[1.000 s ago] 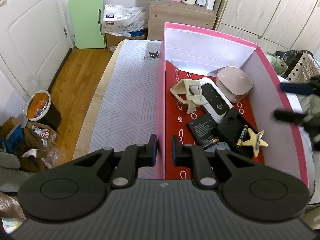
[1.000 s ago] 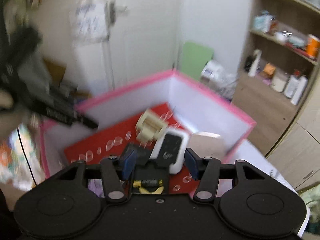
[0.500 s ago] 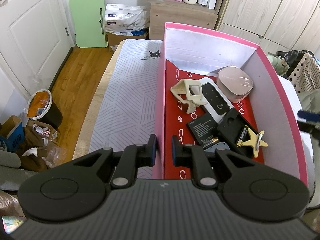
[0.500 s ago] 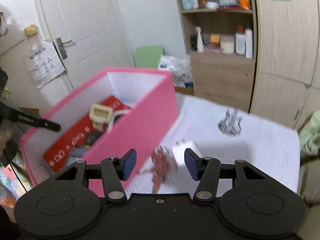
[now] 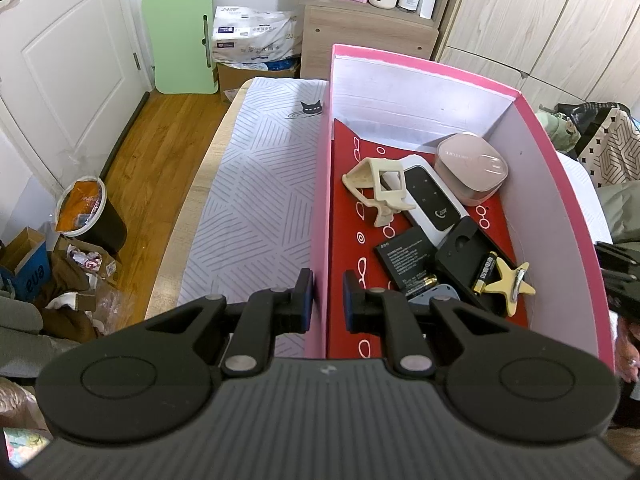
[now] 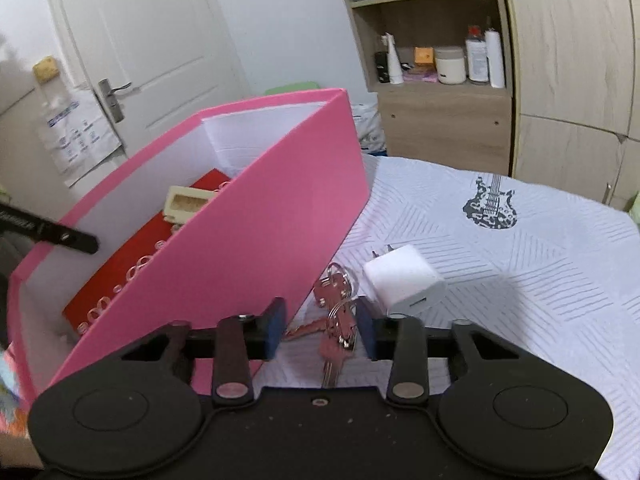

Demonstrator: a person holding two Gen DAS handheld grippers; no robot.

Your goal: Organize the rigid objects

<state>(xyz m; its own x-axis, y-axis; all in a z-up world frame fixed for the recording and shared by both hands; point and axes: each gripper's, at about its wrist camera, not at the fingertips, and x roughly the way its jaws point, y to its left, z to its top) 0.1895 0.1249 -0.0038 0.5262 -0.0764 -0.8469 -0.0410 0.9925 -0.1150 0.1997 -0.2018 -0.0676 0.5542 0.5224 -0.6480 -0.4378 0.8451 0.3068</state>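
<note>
My left gripper is shut on the near left wall of the pink box, one pad on each side. Inside the box lie a beige stand, a white-and-black device, a pink rounded case, a black battery pack, a yellow star and AA batteries. Outside the box, my right gripper is low over a bunch of red keys. Its jaws are closing with the keys between them, the left pad still apart. A white charger lies just right of the keys.
The box stands on a white striped cloth with a guitar print. Beyond are a wooden shelf unit and a white door. Left of the table, the floor holds a bin, a green board and clutter.
My right gripper left the box, crossed its right wall and sank to the cloth over the keys, with its jaws narrowing. The left gripper kept its hold on the wall.
</note>
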